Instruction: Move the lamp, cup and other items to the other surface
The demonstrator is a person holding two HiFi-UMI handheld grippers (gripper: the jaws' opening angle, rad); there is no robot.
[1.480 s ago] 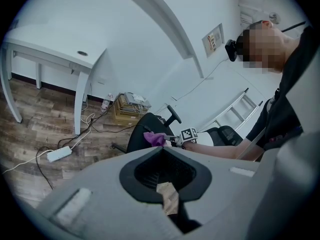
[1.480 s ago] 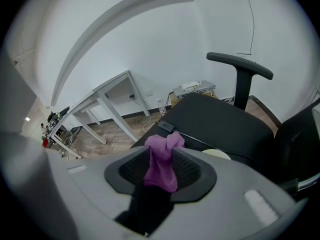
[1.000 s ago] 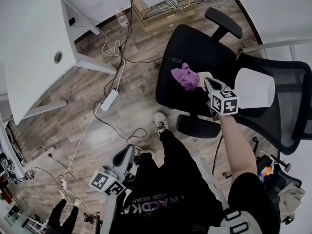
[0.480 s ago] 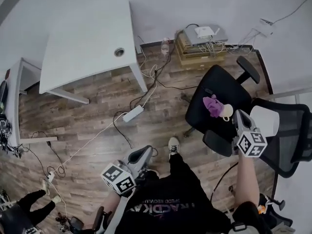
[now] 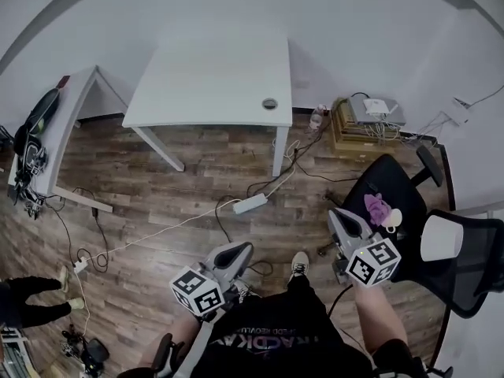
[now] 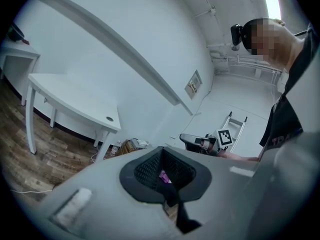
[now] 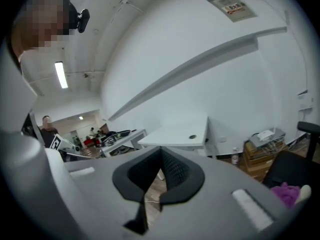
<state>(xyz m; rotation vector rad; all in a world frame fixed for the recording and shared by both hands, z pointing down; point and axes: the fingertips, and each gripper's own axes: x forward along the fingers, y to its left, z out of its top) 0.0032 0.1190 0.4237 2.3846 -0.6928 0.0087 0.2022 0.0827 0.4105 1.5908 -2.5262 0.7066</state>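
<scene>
A purple cloth and a pale cup lie on the seat of a black office chair at the right; both also show in the right gripper view as the cloth and the cup. A white lampshade rests on the mesh chair beside it. My right gripper hovers left of the seat, shut and with nothing in it. My left gripper hangs over the floor in front of me, shut on nothing. The white table stands bare ahead. In their own views, left gripper and right gripper show their jaws together.
A power strip and cables trail across the wood floor between me and the table. A stack of boxes with a router and a bottle stand by the wall. A second desk with a bag is at the left. A person's legs show at the lower left.
The head view has swung from the chair to the white table. My right gripper has drawn back from the cloth and cup, which stay on the seat.
</scene>
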